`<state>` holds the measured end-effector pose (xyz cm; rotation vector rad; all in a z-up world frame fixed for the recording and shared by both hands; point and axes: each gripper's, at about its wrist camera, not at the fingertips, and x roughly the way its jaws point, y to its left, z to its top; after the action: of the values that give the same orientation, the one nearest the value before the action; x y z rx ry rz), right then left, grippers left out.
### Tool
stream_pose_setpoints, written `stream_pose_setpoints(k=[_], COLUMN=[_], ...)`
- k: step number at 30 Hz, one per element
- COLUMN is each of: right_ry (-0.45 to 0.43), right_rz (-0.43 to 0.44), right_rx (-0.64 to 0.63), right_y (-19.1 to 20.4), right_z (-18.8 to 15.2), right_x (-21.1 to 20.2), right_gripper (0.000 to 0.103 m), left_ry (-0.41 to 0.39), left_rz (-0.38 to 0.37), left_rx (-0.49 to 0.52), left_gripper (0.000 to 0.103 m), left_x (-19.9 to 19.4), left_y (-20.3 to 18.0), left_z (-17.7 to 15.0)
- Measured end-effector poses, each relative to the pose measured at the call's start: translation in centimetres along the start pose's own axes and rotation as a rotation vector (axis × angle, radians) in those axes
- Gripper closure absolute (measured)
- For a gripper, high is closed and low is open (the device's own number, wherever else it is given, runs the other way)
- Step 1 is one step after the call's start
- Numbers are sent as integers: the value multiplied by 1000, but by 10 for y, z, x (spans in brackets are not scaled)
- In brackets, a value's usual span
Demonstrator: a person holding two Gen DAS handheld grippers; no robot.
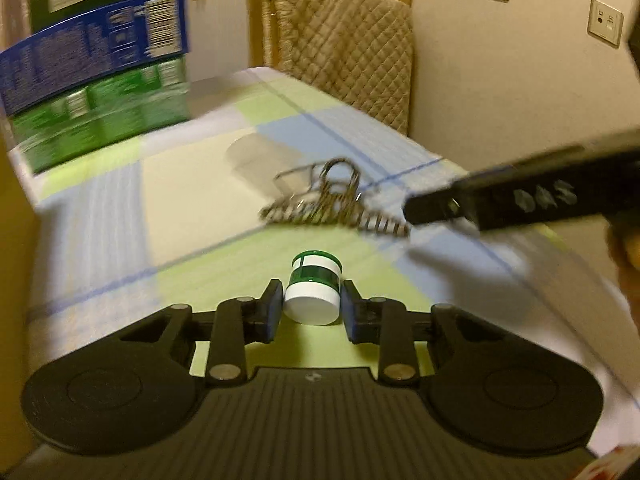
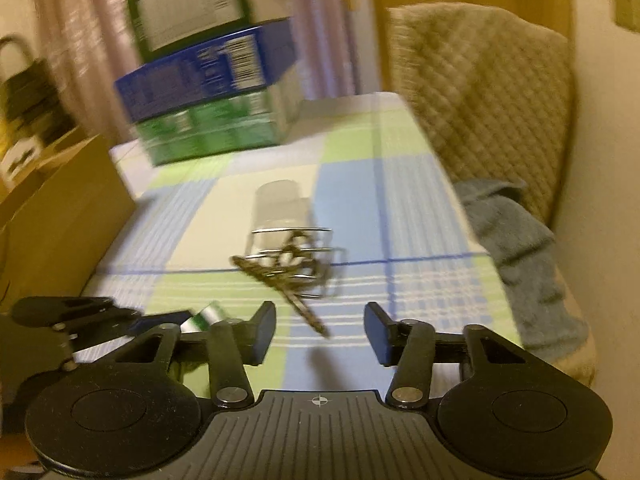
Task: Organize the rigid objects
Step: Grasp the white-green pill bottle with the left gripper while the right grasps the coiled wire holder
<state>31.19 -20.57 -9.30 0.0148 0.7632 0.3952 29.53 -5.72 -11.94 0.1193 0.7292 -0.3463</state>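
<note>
A small jar [image 1: 313, 290] lies on its side near the surface's [image 1: 192, 184] near edge. Behind it sits a wire rack [image 1: 332, 200], then a glass [image 1: 256, 160]. Stacked boxes [image 1: 100, 80] occupy the far left corner.

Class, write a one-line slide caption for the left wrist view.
Left gripper shut on a small green-and-white jar lying on the checked tablecloth.

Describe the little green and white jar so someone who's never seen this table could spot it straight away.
Start at the checked tablecloth and find the stacked boxes at its far end. Come to the near edge, past the metal hair claw. The jar lies on its side between the left tool's fingers, the only green-banded, white-lidded thing there.
</note>
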Motion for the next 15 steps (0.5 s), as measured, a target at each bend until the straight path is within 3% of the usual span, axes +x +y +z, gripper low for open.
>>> stream_pose_setpoints(k=[8, 12, 15], right_ry=[37, 58, 67], right_rz=[22, 16, 48], right_rx=[-100, -108, -149], right_y=[16, 18, 29], right_z=[-3, -4, -4], right_x=[36, 49, 47], right_gripper=[72, 97, 102], left_ry=[3, 2, 3], left_rz=[24, 18, 21], left_rx=[-67, -72, -74], left_gripper=[77, 77, 77], left_x=[-39, -45, -47], left_y=[17, 19, 18], left_z=[-30, -33, -33])
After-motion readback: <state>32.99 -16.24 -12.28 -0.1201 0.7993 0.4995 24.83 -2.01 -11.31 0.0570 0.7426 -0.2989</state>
